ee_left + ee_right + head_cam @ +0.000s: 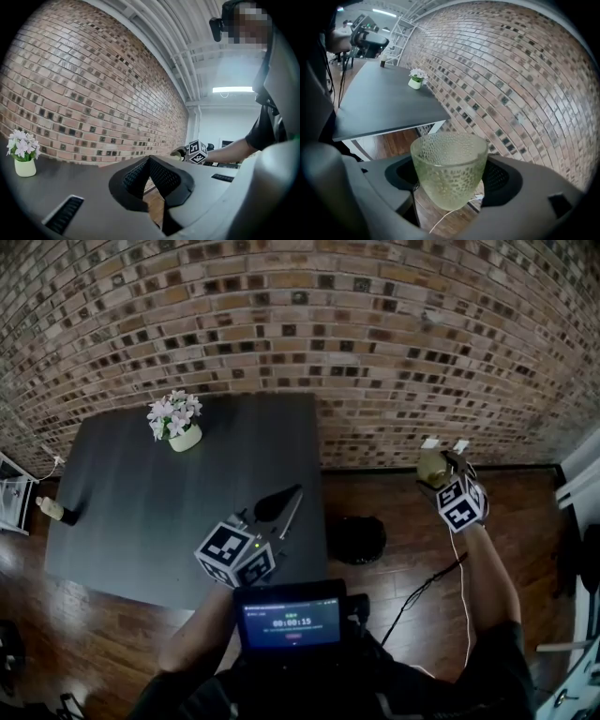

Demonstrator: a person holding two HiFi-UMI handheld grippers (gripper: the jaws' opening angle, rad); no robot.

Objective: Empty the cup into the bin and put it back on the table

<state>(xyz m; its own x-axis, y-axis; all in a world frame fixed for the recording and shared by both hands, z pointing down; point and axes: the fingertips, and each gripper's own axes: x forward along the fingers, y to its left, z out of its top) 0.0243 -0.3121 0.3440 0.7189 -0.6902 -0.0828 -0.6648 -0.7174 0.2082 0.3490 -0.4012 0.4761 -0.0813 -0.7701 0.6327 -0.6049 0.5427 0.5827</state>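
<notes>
A pale green dimpled glass cup (449, 173) sits between the jaws of my right gripper (450, 180), which is shut on it. Nothing shows inside the cup. In the head view this gripper (445, 448) holds the cup (431, 465) over the wooden floor near the brick wall, right of the table. A round black bin (356, 538) stands on the floor to the cup's lower left, beside the table's right edge. My left gripper (286, 501) hovers over the dark table (141, 502) near its front right corner. Its jaws meet at the tips with nothing between them (149, 161).
A small pot of pale flowers (176, 423) stands at the table's back. A small bottle-like object (54, 510) lies at its left edge. A cable (422, 587) trails across the floor beside the bin. White furniture (581, 484) stands at the right.
</notes>
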